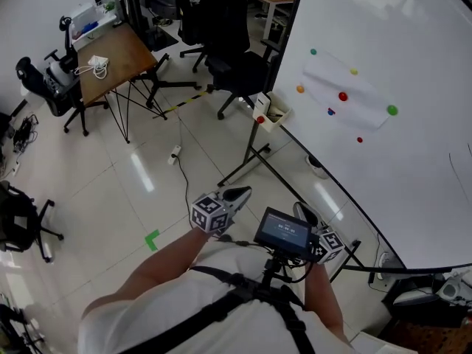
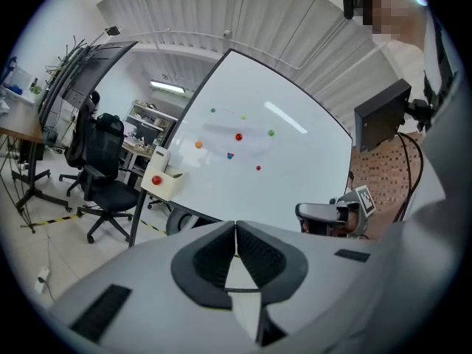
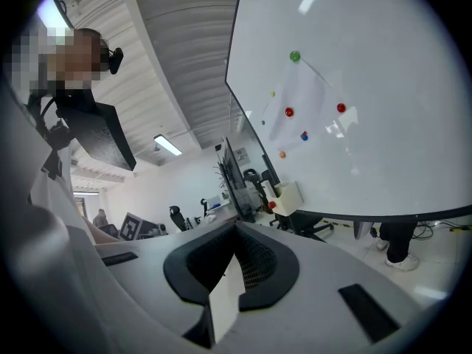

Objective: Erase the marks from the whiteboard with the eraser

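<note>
A large whiteboard (image 1: 413,146) on a wheeled stand fills the right of the head view. Several coloured magnets sit on it, among them a green one (image 1: 391,110) and a red one (image 1: 342,96), around a faint smudged patch. A thin dark line (image 1: 451,161) shows near its right edge. A cream holder box (image 1: 271,111) hangs at the board's left edge; I cannot make out an eraser. My left gripper (image 1: 237,195) and right gripper (image 1: 304,212) are held low in front of the person, away from the board, both shut and empty. Their jaw tips meet in the left gripper (image 2: 236,227) and right gripper (image 3: 236,227) views.
Black office chairs (image 1: 236,57) stand left of the board, with a wooden table (image 1: 114,54) on thin legs further left. The stand's legs (image 1: 254,161) spread over the tiled floor. A power strip (image 1: 175,154) and its cable lie there. A small screen (image 1: 283,231) sits at the person's chest.
</note>
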`<state>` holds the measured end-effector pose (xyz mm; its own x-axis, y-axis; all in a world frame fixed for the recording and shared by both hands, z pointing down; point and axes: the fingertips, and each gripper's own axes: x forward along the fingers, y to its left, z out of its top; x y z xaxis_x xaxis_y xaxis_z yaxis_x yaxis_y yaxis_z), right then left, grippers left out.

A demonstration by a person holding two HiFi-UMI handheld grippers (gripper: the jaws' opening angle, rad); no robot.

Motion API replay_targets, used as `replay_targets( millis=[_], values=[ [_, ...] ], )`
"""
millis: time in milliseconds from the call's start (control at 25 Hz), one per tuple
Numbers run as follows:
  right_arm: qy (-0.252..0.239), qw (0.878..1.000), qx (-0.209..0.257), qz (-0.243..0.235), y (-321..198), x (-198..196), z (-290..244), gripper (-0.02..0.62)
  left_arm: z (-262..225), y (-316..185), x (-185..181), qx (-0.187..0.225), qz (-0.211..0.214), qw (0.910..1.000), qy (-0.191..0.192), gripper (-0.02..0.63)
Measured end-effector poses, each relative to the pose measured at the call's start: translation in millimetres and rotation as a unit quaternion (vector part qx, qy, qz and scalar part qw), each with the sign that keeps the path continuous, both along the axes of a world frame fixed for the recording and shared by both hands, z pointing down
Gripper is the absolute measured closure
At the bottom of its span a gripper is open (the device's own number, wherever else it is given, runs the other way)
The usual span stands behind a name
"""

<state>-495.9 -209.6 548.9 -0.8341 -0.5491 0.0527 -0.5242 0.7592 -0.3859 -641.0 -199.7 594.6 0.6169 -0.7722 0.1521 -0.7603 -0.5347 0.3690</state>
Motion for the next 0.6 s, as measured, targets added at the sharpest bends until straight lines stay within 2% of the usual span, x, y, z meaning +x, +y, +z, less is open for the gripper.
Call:
replay_targets(
  millis=[240,440,600],
  values=[
    [0.016,1.0,-0.001,-0.014,-20,-44,4,0.591,9,-16,-47,0.003,-0.023,0.9997,0.007,0.578],
    [0.011,1.0,-0.004,-0.021,-47,-62,5,0.591,13,-41,-60,0.008,-0.028,0.9996,-0.004,0.574],
    [0.002,1.0,-0.009,-0.021,-93,-84,25,0.591,31,-80,-75,0.004,-0.02,0.9996,-0.022,0.548]
  ],
)
